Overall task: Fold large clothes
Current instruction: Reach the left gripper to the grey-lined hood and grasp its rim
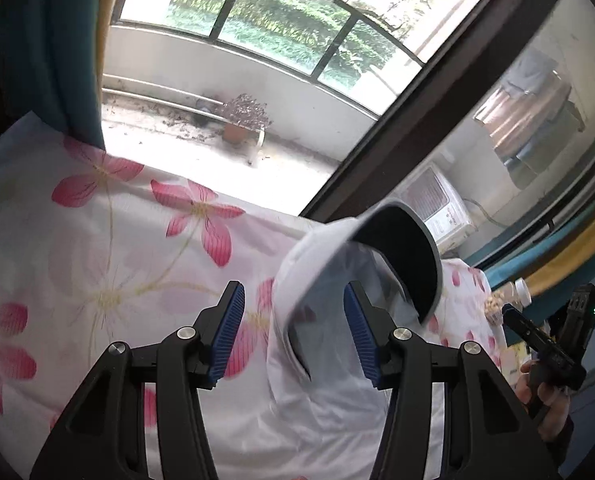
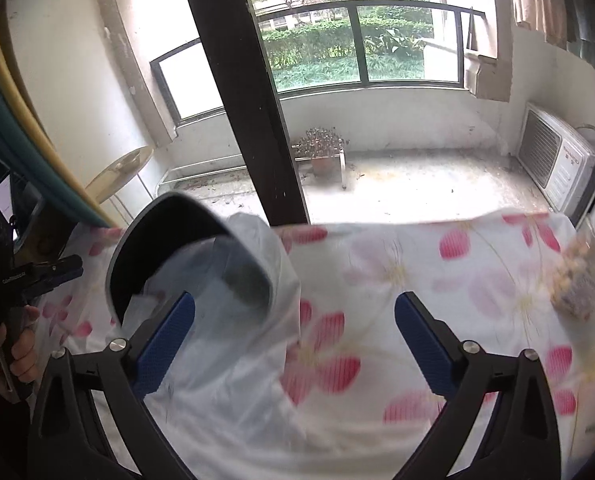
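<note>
Blue fingers (image 1: 233, 332) of our left gripper (image 1: 297, 334) sit nearest, spread apart, nothing pinched; the white hooded garment (image 1: 321, 380) passes under and just right of the gap. Our right gripper (image 2: 295, 344) is also wide apart and empty, its left finger (image 2: 165, 344) overlapping the garment in view; contact we cannot tell. Garment lies on the bed's floral sheet (image 1: 97, 264), hood with stiff dark brim (image 1: 409, 256) propped up toward the bed's far edge by the window, body running back toward us, so long axis goes near edge to far edge. Frames blurred. Both tools look free, so the fold seems between grips. We'd judge the next grab works best low at matching side edges of the body, pinching fabric only, not the sheet, and flattening the hood before folding over
</note>
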Action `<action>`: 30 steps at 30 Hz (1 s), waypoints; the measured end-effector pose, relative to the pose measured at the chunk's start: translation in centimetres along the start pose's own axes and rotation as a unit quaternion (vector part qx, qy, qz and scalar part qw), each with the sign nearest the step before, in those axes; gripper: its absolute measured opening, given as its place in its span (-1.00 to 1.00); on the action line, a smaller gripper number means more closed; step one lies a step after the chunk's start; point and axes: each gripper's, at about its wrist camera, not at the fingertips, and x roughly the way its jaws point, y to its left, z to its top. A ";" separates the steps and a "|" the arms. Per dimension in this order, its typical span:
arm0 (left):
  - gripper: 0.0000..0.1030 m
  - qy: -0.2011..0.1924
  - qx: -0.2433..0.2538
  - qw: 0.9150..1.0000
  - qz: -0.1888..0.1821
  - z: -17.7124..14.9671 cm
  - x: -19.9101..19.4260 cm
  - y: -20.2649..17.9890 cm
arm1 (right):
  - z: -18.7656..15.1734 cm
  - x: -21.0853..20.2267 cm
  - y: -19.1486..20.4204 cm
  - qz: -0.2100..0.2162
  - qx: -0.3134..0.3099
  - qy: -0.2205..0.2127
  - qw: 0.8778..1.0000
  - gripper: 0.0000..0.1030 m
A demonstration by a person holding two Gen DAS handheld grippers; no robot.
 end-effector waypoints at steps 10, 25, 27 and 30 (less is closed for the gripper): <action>0.06 0.038 0.016 0.999 0.014 3.0 5.7 -0.5 | 3.9 5.9 0.1 0.006 0.002 0.017 1.000 0.87; 0.05 0.095 0.125 0.987 0.032 -0.1 7.4 -2.0 | 3.5 11.1 0.5 0.023 -0.009 0.071 0.997 0.87; 0.05 0.087 0.133 0.986 0.040 -0.1 6.9 -2.4 | 3.2 11.0 0.1 0.034 -0.001 0.072 0.997 0.87; 0.05 0.068 0.133 0.988 0.037 0.5 5.6 -3.1 | 3.5 9.4 -0.3 0.034 -0.002 0.047 0.998 0.88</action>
